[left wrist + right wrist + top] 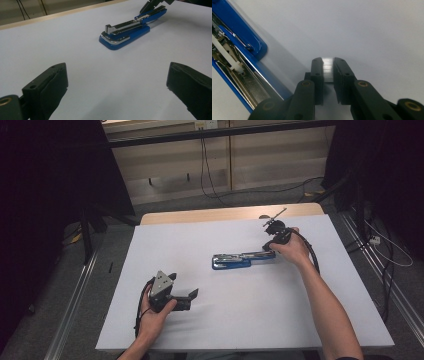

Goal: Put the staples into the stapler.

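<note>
A blue stapler (231, 261) (125, 33) lies near the middle of the white table (210, 235), its lid swung open so the metal staple channel (234, 67) shows. My right gripper (269, 248) (328, 62) hovers at the stapler's open rear end, shut on a silver strip of staples (327, 70) held between its jaws. In the left gripper view the right gripper's dark jaws (153, 3) meet the raised blue lid. My left gripper (190, 298) (117, 77) rests at the table's near left, open with nothing between its jaws, aimed toward the stapler.
A wooden strip (225, 213) runs along the table's far edge. Black cables (210, 175) hang and trail on the floor behind. Dark stands (90, 220) flank the table on both sides.
</note>
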Motion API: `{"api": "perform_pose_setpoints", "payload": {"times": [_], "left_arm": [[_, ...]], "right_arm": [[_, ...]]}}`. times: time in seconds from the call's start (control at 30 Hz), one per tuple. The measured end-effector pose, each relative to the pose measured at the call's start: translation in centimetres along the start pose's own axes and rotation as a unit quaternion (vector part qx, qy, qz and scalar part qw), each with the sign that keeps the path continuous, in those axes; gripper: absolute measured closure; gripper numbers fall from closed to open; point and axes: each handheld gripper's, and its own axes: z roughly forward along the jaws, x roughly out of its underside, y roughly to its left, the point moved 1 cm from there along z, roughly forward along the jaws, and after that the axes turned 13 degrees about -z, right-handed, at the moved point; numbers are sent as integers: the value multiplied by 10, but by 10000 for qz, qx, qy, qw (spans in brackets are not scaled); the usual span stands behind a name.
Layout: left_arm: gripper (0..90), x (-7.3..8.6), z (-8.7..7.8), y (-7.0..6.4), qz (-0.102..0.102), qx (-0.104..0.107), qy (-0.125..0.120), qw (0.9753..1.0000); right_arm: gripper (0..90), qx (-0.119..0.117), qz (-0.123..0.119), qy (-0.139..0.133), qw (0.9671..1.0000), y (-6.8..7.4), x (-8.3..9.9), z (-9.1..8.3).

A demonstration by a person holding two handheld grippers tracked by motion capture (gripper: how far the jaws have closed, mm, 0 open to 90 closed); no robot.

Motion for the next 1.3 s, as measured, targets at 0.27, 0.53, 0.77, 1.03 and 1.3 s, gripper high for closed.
{"api": "perform_pose_setpoints", "payload": {"times": [0.27, 0.53, 0.77, 1.03, 1.3], "left_arm": [[38, 0, -1, 0, -8, -28, -31, 10000], [38, -1, -3, 1, -32, -58, -43, 10000], [38, -1, -4, 2, -44, -94, -74, 9999], [38, -1, -5, 3, -50, -103, -81, 9999], [38, -1, -5, 3, -43, -104, -56, 9999]], "right_arm": [[793, 38, 23, -10, 10000, 1, 0, -1], [793, 27, 59, -61, 10000, 0, 2, -3], [792, 76, 61, -171, 9998, 0, 2, -8], [793, 78, 15, -271, 9996, 2, 1, -10], [793, 150, 10, -414, 9990, 2, 0, -18]]}}
